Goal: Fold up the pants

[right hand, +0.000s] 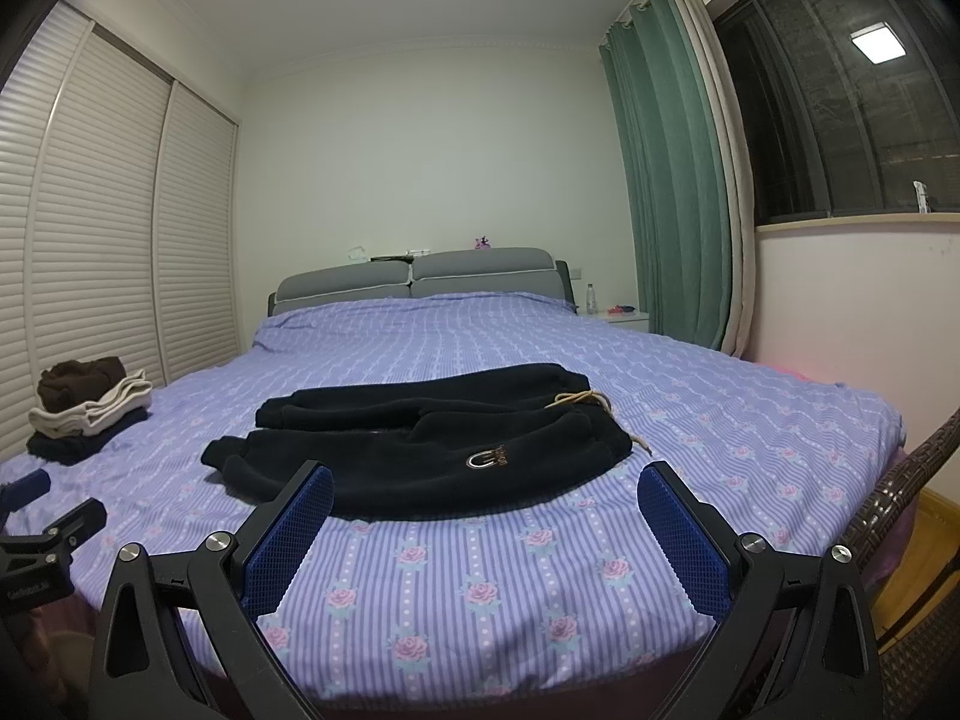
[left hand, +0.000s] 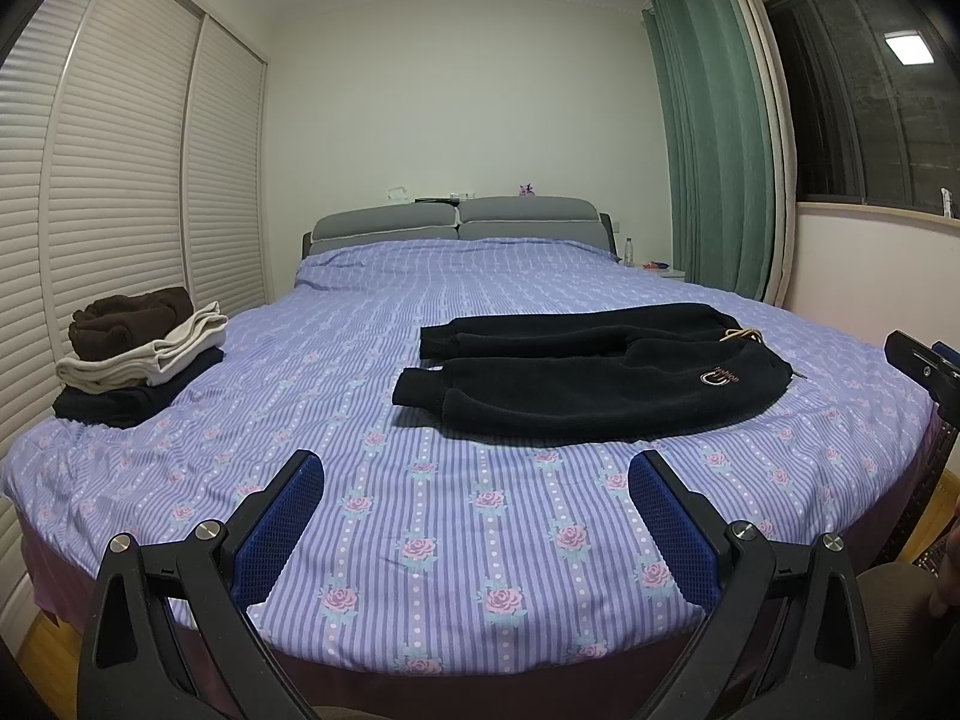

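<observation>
Black pants (left hand: pixel 594 378) lie flat on the striped bedspread (left hand: pixel 456 546), legs pointing left. Left gripper (left hand: pixel 474 531) and right gripper (right hand: pixel 486 534) both spread wide, empty, near the bed's near edge. Folded clothes stack (left hand: pixel 135 354) far left.

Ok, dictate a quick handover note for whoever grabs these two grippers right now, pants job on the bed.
Left gripper: open, empty, hovering over the near edge of the bed.
Right gripper: open, empty, just short of the pants.
Black pants: laid flat on the bedspread, legs side by side pointing left, waistband and drawstring to the right, logo up.
Stack of folded clothes: far left of the bed, apart from the pants.
Done: pants spread out.
Left: every fold; nothing gripped yet.
</observation>
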`<state>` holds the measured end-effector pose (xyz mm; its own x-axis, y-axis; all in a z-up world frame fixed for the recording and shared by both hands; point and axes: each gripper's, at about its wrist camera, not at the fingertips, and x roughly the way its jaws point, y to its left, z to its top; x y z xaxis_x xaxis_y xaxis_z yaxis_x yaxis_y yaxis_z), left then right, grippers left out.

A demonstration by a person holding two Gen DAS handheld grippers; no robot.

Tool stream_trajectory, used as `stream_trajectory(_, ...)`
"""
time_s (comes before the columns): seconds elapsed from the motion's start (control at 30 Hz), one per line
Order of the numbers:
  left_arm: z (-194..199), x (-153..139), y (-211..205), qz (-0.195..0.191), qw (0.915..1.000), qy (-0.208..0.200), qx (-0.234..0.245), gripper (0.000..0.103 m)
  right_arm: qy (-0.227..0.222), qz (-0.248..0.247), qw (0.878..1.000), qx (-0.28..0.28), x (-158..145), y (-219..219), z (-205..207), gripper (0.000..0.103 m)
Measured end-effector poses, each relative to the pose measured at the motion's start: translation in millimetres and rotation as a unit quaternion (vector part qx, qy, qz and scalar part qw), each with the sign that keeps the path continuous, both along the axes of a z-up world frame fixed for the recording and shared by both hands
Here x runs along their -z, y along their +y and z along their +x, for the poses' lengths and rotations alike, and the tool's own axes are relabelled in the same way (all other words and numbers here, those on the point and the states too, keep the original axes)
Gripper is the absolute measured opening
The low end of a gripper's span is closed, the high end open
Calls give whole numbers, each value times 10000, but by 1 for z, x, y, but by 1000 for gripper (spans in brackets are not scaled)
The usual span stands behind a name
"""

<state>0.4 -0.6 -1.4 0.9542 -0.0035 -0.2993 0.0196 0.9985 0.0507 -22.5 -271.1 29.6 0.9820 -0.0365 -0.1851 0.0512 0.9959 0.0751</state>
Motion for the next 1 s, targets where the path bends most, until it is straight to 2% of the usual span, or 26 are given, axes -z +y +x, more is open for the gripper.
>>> stream_trajectory(1.0, -1, -1, 1, 2, 10000, -29, -17, 103, 2, 26, 10000, 8, -1, -1, 0, 102)
